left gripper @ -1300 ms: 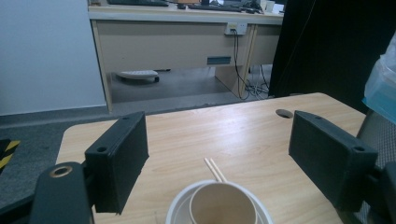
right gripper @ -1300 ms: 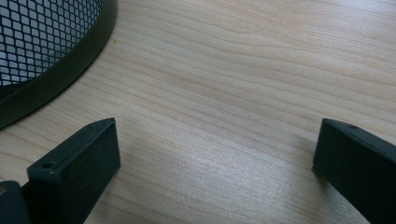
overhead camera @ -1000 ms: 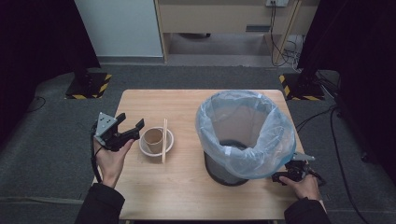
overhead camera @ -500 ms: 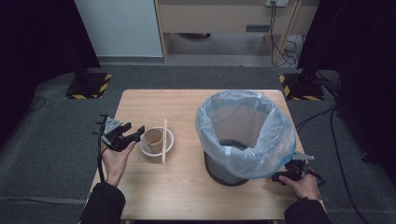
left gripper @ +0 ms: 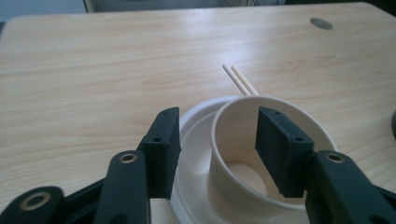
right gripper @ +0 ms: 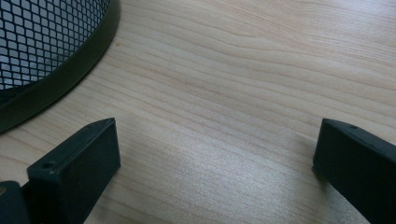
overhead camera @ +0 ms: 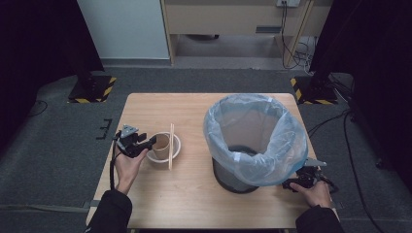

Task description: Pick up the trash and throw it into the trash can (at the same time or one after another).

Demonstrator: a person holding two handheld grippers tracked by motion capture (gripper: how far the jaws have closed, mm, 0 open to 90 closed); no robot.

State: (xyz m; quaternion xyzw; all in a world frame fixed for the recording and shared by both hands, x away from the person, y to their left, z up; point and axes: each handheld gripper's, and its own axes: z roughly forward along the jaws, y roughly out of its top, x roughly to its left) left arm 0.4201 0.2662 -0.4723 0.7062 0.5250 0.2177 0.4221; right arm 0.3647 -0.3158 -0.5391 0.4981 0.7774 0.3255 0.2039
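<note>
Two things sit stacked at the left of the light wooden table (overhead camera: 194, 194): a tan paper cup (overhead camera: 163, 143) standing upright inside a shallow white paper bowl (overhead camera: 176, 145), with a pair of pale wooden chopsticks (overhead camera: 171, 145) laid across the bowl's rim just beside the cup. Taking that cup as the landmark, the left gripper (overhead camera: 145, 144) is now down at its level, where a second ago it hung higher and a little further from the cup. Its jaws have just been closing, and in the left gripper view they straddle the cup's near wall, one pad outside it, the other inside the mouth; neither pad yet seems to press on the paper, so the cup is between them but not gripped. This looks like the start of a pinch on the cup wall, likely to lift it towards the black mesh bin with its pale blue plastic liner (overhead camera: 255, 141), well to the cup's right. Beyond the bin, the right gripper (overhead camera: 295, 183) rests low on the table, jaws wide apart with nothing between them.
</note>
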